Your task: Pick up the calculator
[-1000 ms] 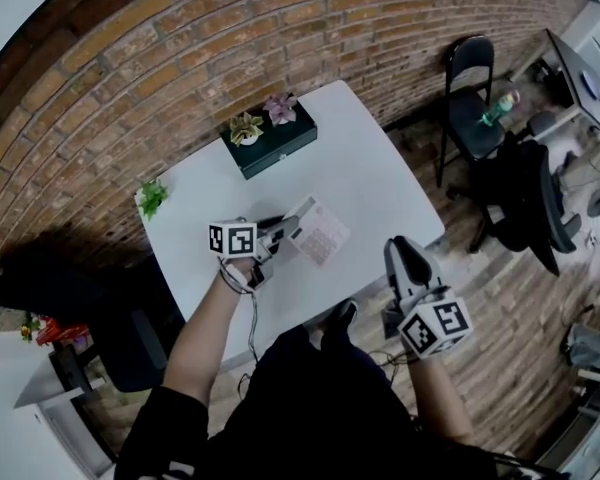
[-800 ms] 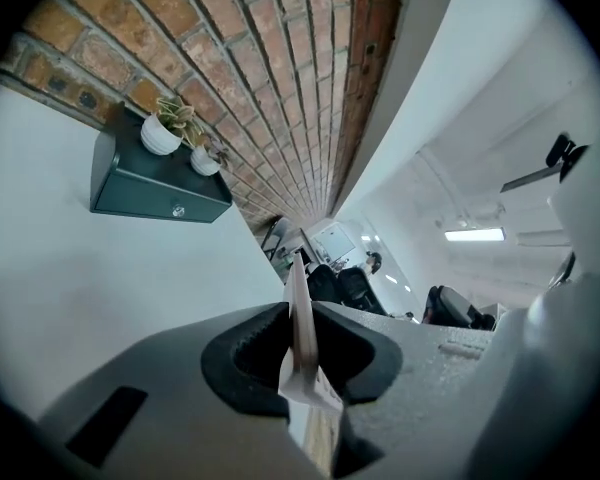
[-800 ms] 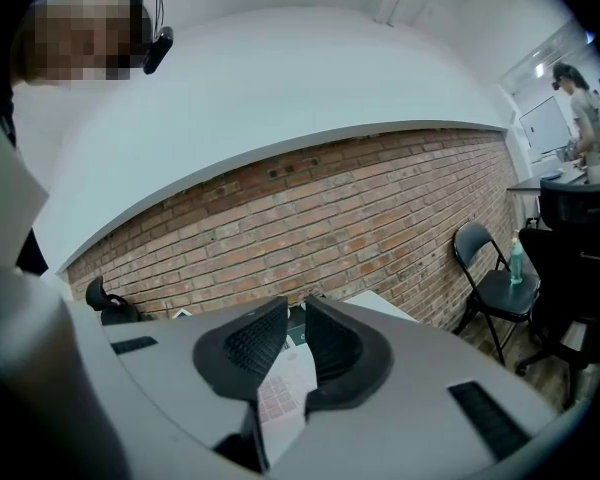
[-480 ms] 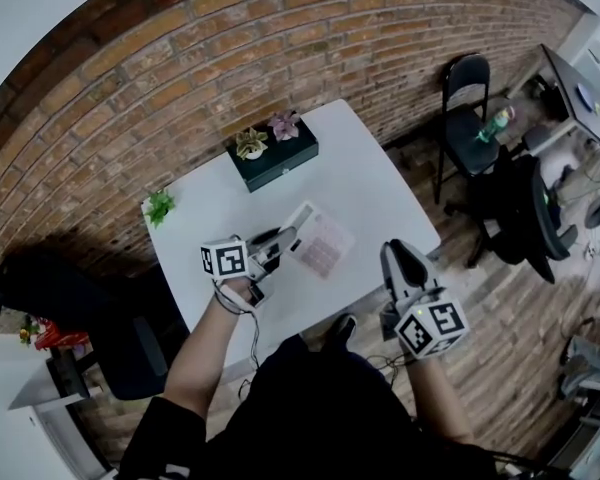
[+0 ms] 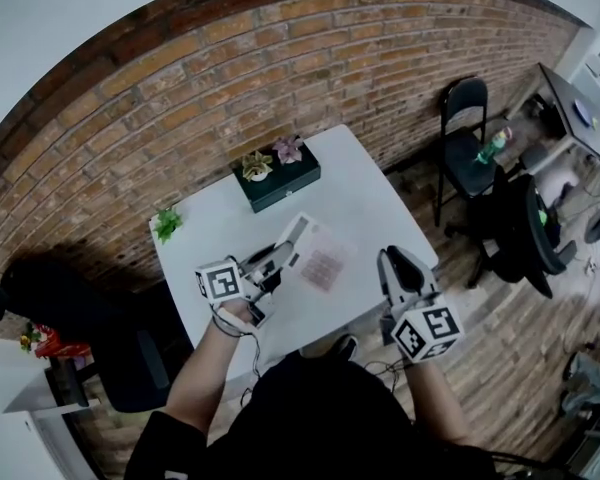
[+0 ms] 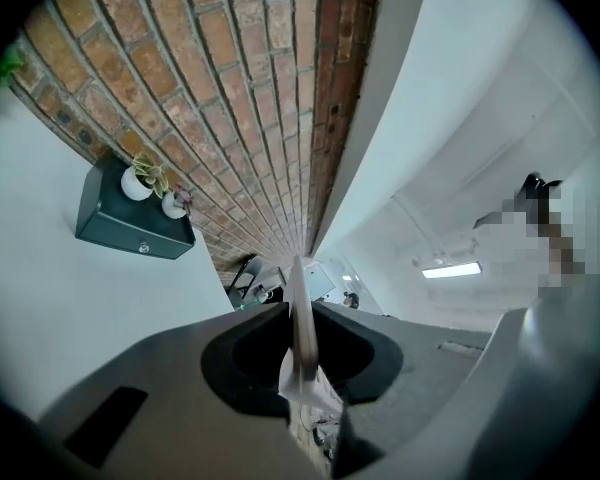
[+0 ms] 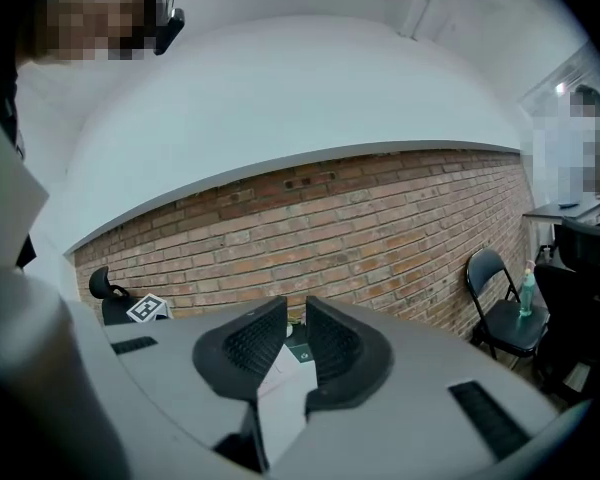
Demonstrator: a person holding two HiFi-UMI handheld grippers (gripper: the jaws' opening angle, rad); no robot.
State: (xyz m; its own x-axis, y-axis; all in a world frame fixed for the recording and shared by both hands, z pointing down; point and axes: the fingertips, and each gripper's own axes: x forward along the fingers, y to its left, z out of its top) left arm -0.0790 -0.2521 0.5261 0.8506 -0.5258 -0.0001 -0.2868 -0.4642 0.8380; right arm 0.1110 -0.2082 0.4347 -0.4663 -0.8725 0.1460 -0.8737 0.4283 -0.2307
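Left gripper (image 5: 278, 259) clamps the flat, pale calculator (image 5: 320, 259) by its thin edge above the smooth white table (image 5: 370, 203). Right gripper (image 5: 393, 261), ribbed jaws together and empty, hangs near the table's front corner.

Flat white desk (image 5: 375, 203) looked smooth and matt, laminate-like. Red brick wall (image 5: 180, 98) was rough, with pale gritty mortar lines. Dark green box (image 5: 290, 183) looked like painted metal with a faint sheen. Thin pale calculator (image 5: 320, 258) looked plastic, smooth and matt, with pinkish keys. Left gripper (image 5: 280, 255) and right gripper (image 7: 295, 343) had matt grey plastic bodies. The right one's black pads (image 7: 245, 348) were ribbed and rubbery-looking. Black folding chair (image 5: 465, 118) had slim metal tubing. Brick-patterned floor (image 5: 480, 298) looked dull.
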